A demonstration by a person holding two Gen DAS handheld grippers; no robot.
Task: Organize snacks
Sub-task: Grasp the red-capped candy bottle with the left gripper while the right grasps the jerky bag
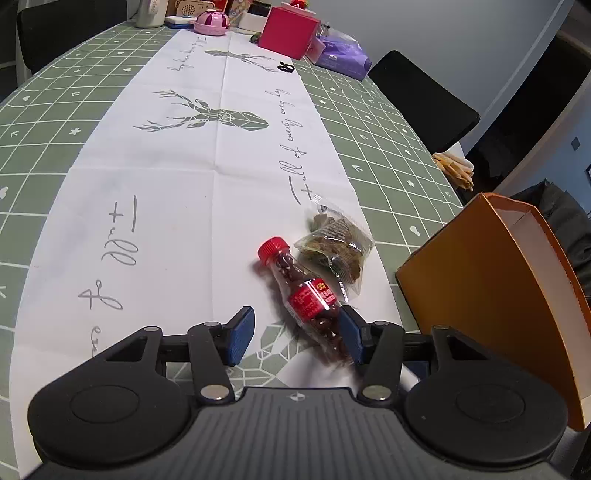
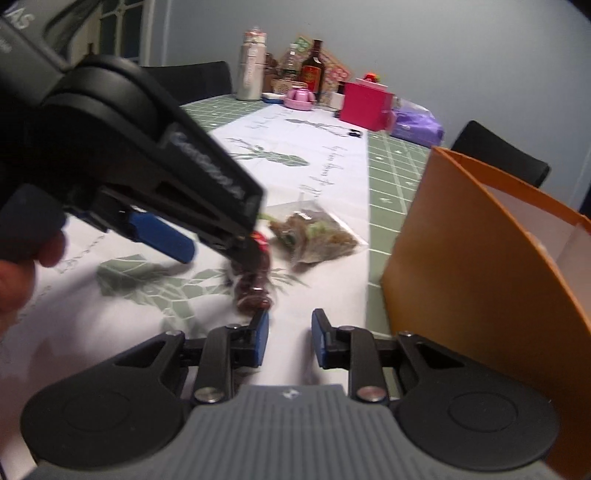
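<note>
A small clear bottle [image 1: 306,299] with a red cap and red label, full of dark round snacks, lies on the white table runner [image 1: 177,206]. My left gripper [image 1: 295,334] is open around its lower end. The right pad touches the bottle and the left pad stands well apart. Just beyond lies a clear bag of brownish snacks [image 1: 334,251]. In the right wrist view the bottle [image 2: 255,286] is blurred under the left gripper's blue finger [image 2: 164,236], with the bag [image 2: 319,236] behind. My right gripper [image 2: 290,338] hovers near the bottle's base, open, jaws narrowly apart and holding nothing.
An open orange box [image 1: 491,295] stands upright at the right, close to both grippers [image 2: 480,280]. At the table's far end sit a pink box [image 1: 288,31], a purple pack [image 1: 343,55], a pink bowl [image 1: 211,22] and bottles. Black chairs [image 1: 424,99] flank the table. A hand [image 2: 18,273] shows at left.
</note>
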